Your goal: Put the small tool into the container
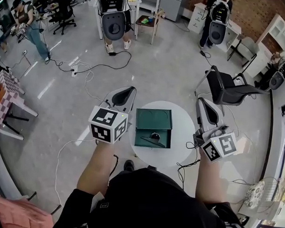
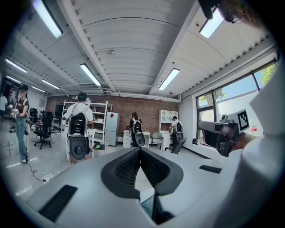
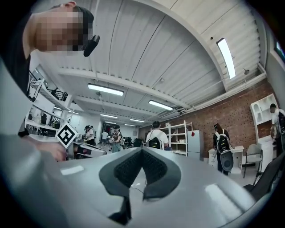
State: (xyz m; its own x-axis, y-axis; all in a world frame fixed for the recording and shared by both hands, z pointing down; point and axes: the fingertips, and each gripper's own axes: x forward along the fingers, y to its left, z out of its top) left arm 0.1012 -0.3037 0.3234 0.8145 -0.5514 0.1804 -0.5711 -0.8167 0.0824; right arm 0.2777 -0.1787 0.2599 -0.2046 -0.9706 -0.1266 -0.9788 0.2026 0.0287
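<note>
Your left tool (image 1: 125,94) and right tool (image 1: 201,103) are both closed, jaws pressed together with nothing between them. They are held on either side of the round white bench (image 1: 184,133). The green container (image 1: 153,120) lies open on that bench, and the small black item (image 1: 155,135) sits inside its nearer half. The item is too small here for you to tell which way it points or how its long axis runs. Around the bench is glossy grey floor (image 1: 155,64) with trailing cables (image 1: 100,67). A black chair (image 1: 229,89) stands near your right tool, with a brick wall (image 1: 251,9) beyond. Both gripper views look out across the room and ceiling, away from the container.
</note>
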